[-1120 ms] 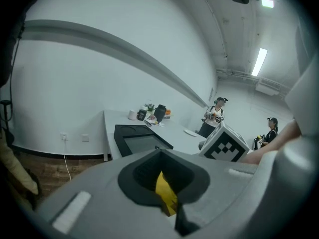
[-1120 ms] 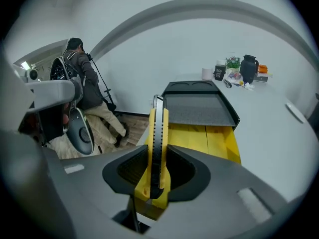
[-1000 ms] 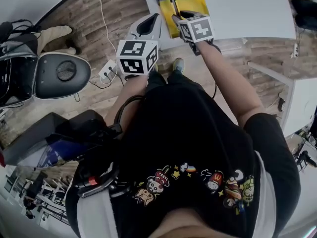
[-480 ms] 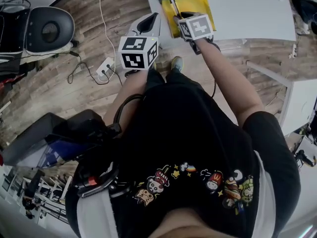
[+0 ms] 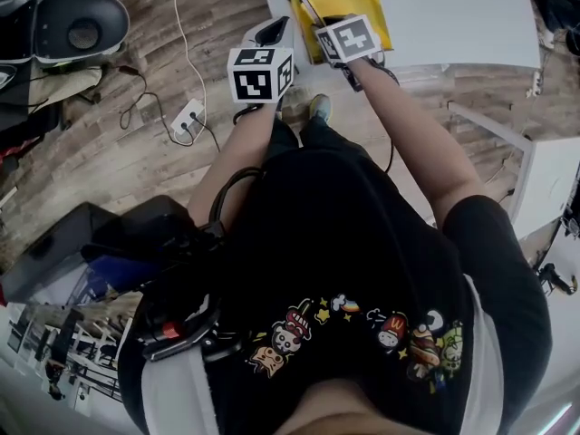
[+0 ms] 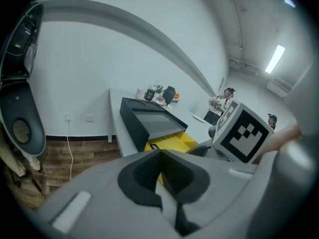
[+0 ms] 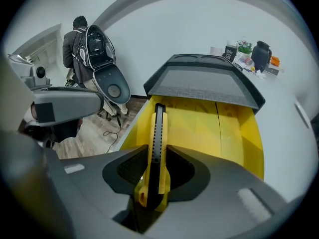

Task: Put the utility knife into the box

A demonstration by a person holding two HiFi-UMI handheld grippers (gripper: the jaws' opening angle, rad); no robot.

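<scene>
A yellow and black utility knife (image 7: pixel 158 133) stands on edge between the jaws of my right gripper (image 7: pixel 157 159), which is shut on it. Its front end reaches over the left side of the open yellow box (image 7: pixel 224 128), whose black lid (image 7: pixel 204 86) is raised behind. In the head view the right gripper (image 5: pixel 324 27) is at the box's (image 5: pixel 367 12) near left edge, and the knife (image 5: pixel 306 9) shows as a thin dark line. My left gripper (image 5: pixel 272 31) hangs just left of the table corner. Its jaws (image 6: pixel 162 176) are shut with nothing between them.
The box rests on a white table (image 5: pixel 453 16) whose near edge runs below it. Left of the table are a wooden floor, a power strip (image 5: pixel 188 118) with cables and a dark office chair (image 5: pixel 80 27). Bottles and small items (image 7: pixel 244 51) stand at the table's far end.
Both grippers have moved slightly forward. The right one has carried the knife further over the box's left edge. The head view has shifted, so the chair now sits higher and further left.
</scene>
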